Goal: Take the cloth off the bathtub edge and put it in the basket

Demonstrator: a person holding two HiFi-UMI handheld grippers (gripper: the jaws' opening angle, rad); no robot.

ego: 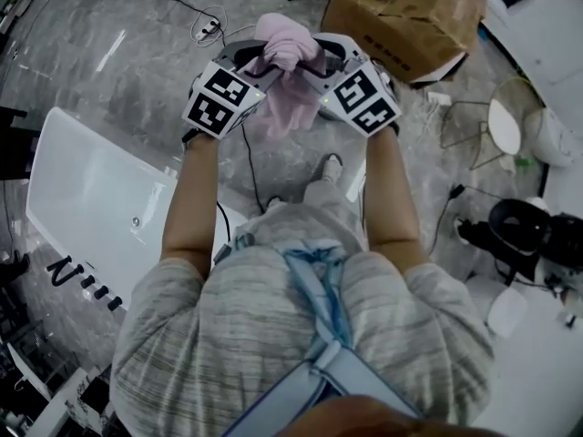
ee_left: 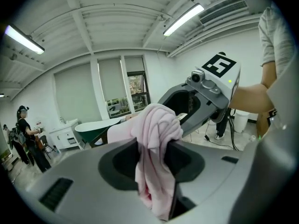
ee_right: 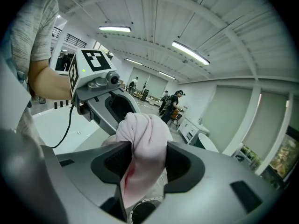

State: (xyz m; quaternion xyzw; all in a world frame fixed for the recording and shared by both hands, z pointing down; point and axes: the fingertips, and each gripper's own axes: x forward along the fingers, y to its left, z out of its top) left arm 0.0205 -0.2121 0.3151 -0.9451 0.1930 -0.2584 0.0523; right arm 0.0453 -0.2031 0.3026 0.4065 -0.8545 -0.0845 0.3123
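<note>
We are gripping the cloth (ego: 284,44) with both tools at once. The left gripper (ego: 260,62) is clenching one bunched side and the right gripper (ego: 319,62) the other, each pair of jaws pinching a thick pink fold. The cloth is hanging in the air, clear of the bathtub (ego: 91,198), off to its right in the head view and above the floor. Its bulk is bridging the two grippers side to side, with the loose tail drooping below them, so neither hand is nearer. We are not making out the basket for certain, so we are judging the way to carry as unsettled.
</note>
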